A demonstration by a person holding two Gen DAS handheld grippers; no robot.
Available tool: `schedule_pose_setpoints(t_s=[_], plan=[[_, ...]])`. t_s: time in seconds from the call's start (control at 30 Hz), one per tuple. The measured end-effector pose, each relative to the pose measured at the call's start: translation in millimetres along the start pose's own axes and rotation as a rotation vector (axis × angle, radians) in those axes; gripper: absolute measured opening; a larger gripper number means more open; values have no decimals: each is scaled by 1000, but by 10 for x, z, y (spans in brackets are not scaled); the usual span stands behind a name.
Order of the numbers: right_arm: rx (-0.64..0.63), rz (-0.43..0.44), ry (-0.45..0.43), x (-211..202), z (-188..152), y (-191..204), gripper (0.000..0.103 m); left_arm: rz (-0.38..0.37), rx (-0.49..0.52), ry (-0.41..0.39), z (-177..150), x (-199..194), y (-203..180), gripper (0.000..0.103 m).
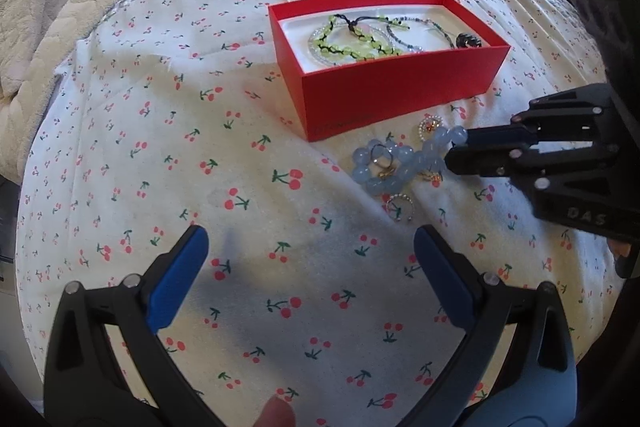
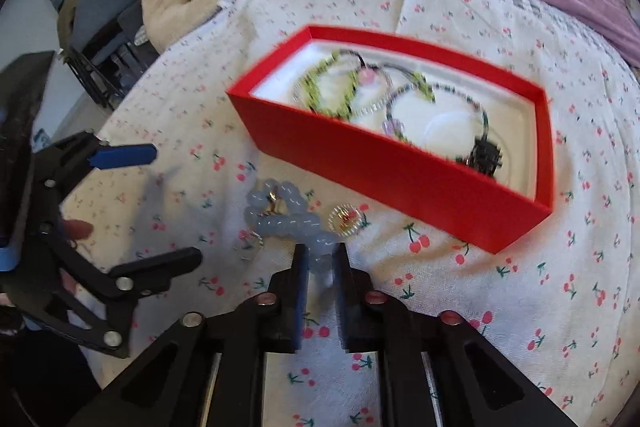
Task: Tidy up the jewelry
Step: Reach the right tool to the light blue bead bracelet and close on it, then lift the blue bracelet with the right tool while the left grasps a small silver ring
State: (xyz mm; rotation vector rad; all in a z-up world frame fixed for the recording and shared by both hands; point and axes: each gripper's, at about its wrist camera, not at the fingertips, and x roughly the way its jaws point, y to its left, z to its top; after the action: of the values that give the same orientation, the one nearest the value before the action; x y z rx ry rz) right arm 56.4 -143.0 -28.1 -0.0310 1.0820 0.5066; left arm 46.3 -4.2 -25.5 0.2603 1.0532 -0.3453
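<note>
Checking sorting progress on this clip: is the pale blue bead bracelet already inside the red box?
No. The pale blue bead bracelet lies on the cherry-print cloth in front of the red box, one end between the right tool's fingers.

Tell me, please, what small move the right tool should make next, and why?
Probably lift the blue bead bracelet gently and carry it toward the red box. The right tool looks closed on one end of the bracelet, while the rest lies on the cherry-print sheet beside the box. Several rings rest against the beads, so a slow lift should avoid dragging them. The left tool is open and apart.
</note>
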Motion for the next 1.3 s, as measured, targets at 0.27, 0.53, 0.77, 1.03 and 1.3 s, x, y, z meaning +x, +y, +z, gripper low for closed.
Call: schedule_pose_setpoints(t_s=[0.27, 0.53, 0.77, 1.03, 1.3], plan=[[-32, 14, -72, -250, 91, 94, 11, -43, -22, -6, 31, -40, 6, 102], [-39, 28, -147, -525, 234, 135, 11, -77, -19, -1, 48, -23, -48, 101], [-13, -15, -155, -658, 230, 24, 11, -160, -16, -37, 107, -34, -118, 78], [36, -65, -73, -565, 10, -194, 11, -260, 31, -34, 185, 92, -361, 52], [66, -88, -12, -477, -183, -374, 11, -228, 42, -18, 273, 253, -428, 41]])
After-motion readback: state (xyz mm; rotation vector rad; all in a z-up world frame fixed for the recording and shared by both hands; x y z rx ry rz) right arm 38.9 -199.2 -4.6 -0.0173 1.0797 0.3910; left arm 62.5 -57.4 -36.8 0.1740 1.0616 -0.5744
